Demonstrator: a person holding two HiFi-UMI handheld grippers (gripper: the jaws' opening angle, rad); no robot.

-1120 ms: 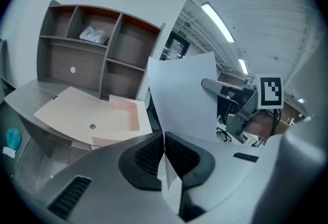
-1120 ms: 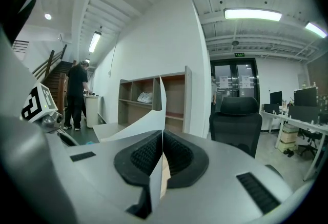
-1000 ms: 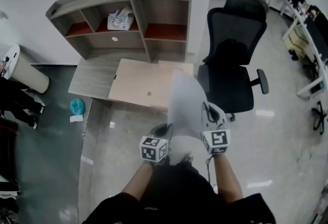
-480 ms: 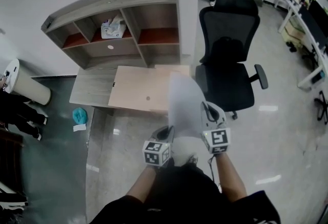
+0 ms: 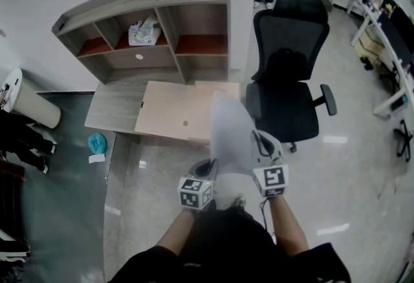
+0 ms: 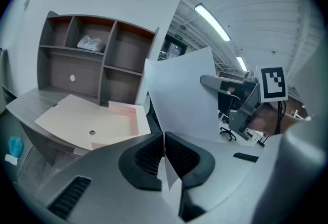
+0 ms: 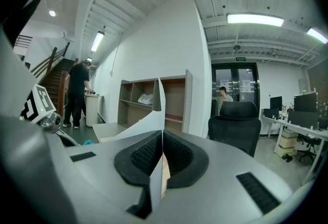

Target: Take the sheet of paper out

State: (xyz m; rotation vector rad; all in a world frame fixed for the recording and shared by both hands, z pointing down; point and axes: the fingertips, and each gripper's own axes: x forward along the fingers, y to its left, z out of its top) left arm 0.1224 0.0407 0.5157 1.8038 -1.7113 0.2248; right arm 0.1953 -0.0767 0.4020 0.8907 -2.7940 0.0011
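A white sheet of paper (image 5: 231, 136) hangs in the air in front of the person, above the floor near the desk. My left gripper (image 5: 212, 165) is shut on its lower left edge, and my right gripper (image 5: 257, 139) is shut on its right edge. In the left gripper view the sheet of paper (image 6: 184, 95) rises from between the black pads (image 6: 148, 154), with the right gripper's marker cube (image 6: 272, 83) behind it. In the right gripper view the paper (image 7: 156, 115) shows edge-on, pinched between the pads (image 7: 177, 155).
A low desk (image 5: 119, 107) with a light board (image 5: 174, 116) on it stands under a grey shelf unit (image 5: 155, 29) holding a white bundle (image 5: 143, 32). A black office chair (image 5: 291, 74) is at the right. A white bin (image 5: 26, 97) and a teal object (image 5: 97, 142) lie left. People stand nearby.
The view has shifted slightly; the paper and both grippers stay where they were relative to each other, still clamped. A person has come into view behind the chair.
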